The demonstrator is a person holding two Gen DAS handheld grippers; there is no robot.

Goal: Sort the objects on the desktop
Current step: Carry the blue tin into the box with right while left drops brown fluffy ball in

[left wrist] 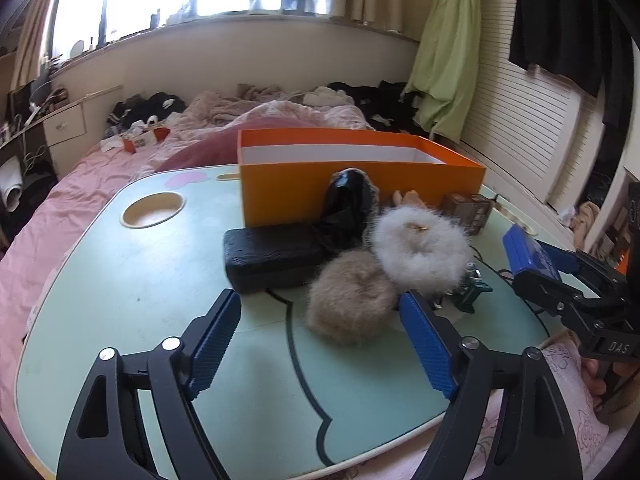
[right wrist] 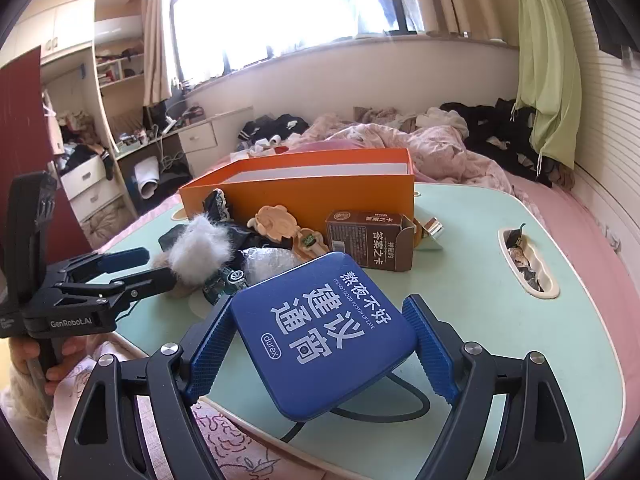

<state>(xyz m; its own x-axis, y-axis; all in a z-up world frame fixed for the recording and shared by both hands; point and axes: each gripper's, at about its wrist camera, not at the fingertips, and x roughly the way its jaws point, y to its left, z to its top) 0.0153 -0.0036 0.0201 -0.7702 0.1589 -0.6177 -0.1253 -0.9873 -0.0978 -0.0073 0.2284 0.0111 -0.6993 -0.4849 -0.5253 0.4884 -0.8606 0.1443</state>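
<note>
Left gripper [left wrist: 320,320] with blue ribbed pads, jaws apart, nothing pinched; tan fluffy pom-pom [left wrist: 350,298] just beyond, nearer the right pad; white fluffy pom-pom [left wrist: 422,248] touching it, farther right; black textured rectangular case [left wrist: 272,258] to the left; open orange cardboard box [left wrist: 352,184] at the far side of the pale green lap table [left wrist: 132,292]; right gripper [left wrist: 560,276] at the right edge, clamped on a blue tin [left wrist: 528,254].

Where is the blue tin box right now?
The blue tin sits between the right gripper's fingers at the table's near edge, in front of the brown carton.
</note>
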